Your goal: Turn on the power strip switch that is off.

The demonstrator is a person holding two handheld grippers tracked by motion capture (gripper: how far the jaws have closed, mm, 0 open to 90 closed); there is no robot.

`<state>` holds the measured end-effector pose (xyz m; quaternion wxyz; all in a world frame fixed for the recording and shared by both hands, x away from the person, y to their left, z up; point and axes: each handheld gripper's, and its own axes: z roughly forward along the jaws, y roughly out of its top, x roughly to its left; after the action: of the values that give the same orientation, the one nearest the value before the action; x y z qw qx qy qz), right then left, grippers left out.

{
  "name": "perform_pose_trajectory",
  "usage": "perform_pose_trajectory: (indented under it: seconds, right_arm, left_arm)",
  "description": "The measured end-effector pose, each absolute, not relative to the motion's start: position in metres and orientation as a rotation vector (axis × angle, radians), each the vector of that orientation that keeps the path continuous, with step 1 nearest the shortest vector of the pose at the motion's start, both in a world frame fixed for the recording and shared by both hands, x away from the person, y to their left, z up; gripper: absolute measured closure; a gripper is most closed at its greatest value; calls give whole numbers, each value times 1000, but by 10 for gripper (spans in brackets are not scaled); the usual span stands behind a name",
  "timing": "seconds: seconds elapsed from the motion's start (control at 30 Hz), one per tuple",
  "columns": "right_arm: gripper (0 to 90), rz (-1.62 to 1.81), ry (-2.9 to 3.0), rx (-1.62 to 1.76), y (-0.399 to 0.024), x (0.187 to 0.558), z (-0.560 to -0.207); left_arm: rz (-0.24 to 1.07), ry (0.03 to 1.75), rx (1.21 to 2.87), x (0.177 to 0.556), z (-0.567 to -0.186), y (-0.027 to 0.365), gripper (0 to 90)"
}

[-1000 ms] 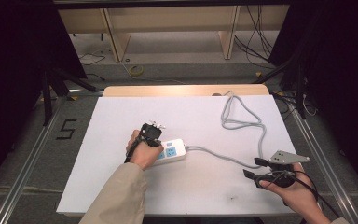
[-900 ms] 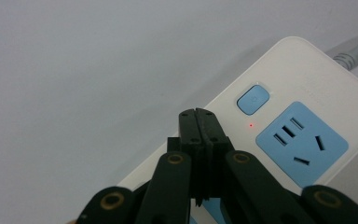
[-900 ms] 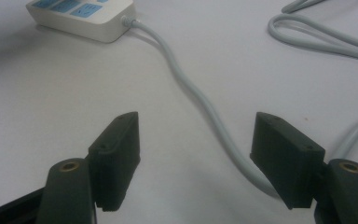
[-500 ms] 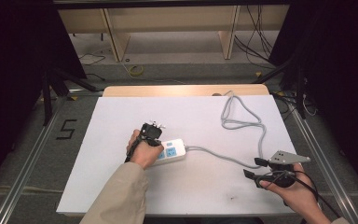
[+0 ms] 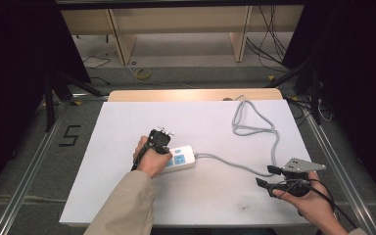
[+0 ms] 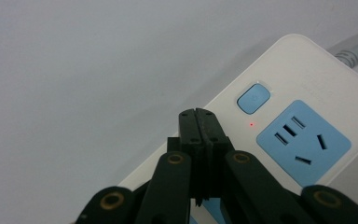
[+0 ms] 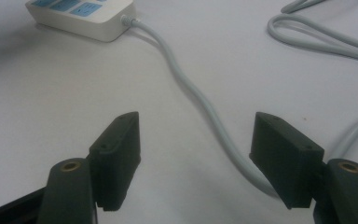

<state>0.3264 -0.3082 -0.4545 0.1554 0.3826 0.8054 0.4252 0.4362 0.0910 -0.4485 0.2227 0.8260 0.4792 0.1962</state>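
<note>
A white power strip (image 5: pixel 181 159) with blue sockets lies mid-table; its grey cable (image 5: pixel 254 128) loops off to the back right. My left gripper (image 5: pixel 157 138) is shut with nothing between its jaws, hovering over the strip (image 6: pixel 307 93); its tip (image 6: pixel 197 116) is just short of the blue switch button (image 6: pixel 253 97), beside which a small red light (image 6: pixel 251 124) glows. A blue socket (image 6: pixel 303 142) lies to the right. My right gripper (image 5: pixel 268 176) is open near the table's right front, its jaws astride the cable (image 7: pixel 205 105) without touching it. The strip (image 7: pixel 81 14) lies farther off.
The white table top (image 5: pixel 127 122) has a wooden strip (image 5: pixel 191 94) along its far edge. Shelving and loose cables (image 5: pixel 269 44) stand on the floor beyond. A "5" mark (image 5: pixel 69 135) is on the floor at left.
</note>
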Motion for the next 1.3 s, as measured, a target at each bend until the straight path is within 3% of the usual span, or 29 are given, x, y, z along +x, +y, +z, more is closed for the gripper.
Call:
perform_pose_trajectory:
  seconds: [1.3]
  right_arm:
    - [334, 1219, 2304, 1095, -309, 326, -454]
  left_arm:
    - [554, 1290, 2261, 435, -449, 92, 899]
